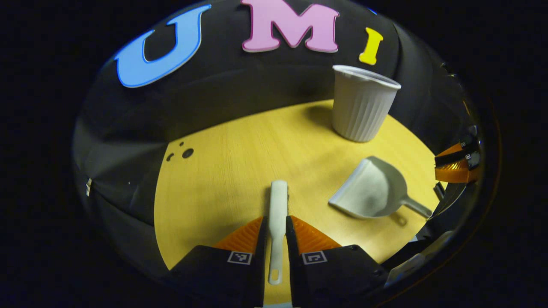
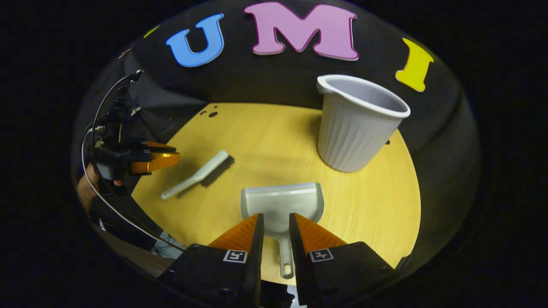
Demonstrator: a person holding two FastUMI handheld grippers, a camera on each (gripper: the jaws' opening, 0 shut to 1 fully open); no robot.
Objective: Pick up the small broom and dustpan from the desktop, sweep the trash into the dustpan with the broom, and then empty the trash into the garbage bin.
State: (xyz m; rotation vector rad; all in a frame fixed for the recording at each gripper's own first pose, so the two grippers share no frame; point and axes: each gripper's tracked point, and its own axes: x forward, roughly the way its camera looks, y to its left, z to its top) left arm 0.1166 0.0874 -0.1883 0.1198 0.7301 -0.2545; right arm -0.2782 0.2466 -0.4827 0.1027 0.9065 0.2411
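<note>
On the yellow wooden desktop [image 1: 239,162], inside the booth:
Broom: the small white broom [image 1: 278,214] lies flat, handle pointing back toward the left gripper's camera, brush head farther out; in the right gripper view the broom [image 2: 197,174] rests at the desk's left part, bristles toward the middle.
Left gripper: the left gripper [image 1: 274,229] straddles the broom handle, one finger on each side. The jaws stand narrowly apart, just wider than the handle; whether the pads press on it cannot be told. In the right gripper view it sits at the desk's left edge, with a hand [image 2: 87,188] behind it.
Dustpan: the grey dustpan [image 2: 280,205] lies flat, mouth toward the bin, handle running back between the right gripper's fingers; in the left gripper view the dustpan [image 1: 372,188] lies to the right of the broom, well apart from it.
Right gripper: the right gripper [image 2: 276,226] brackets the dustpan's handle, jaws slightly parted; contact cannot be told.
Garbage bin: the ribbed pale bin [image 2: 355,124] stands upright at the far edge, beyond the dustpan.
</note>
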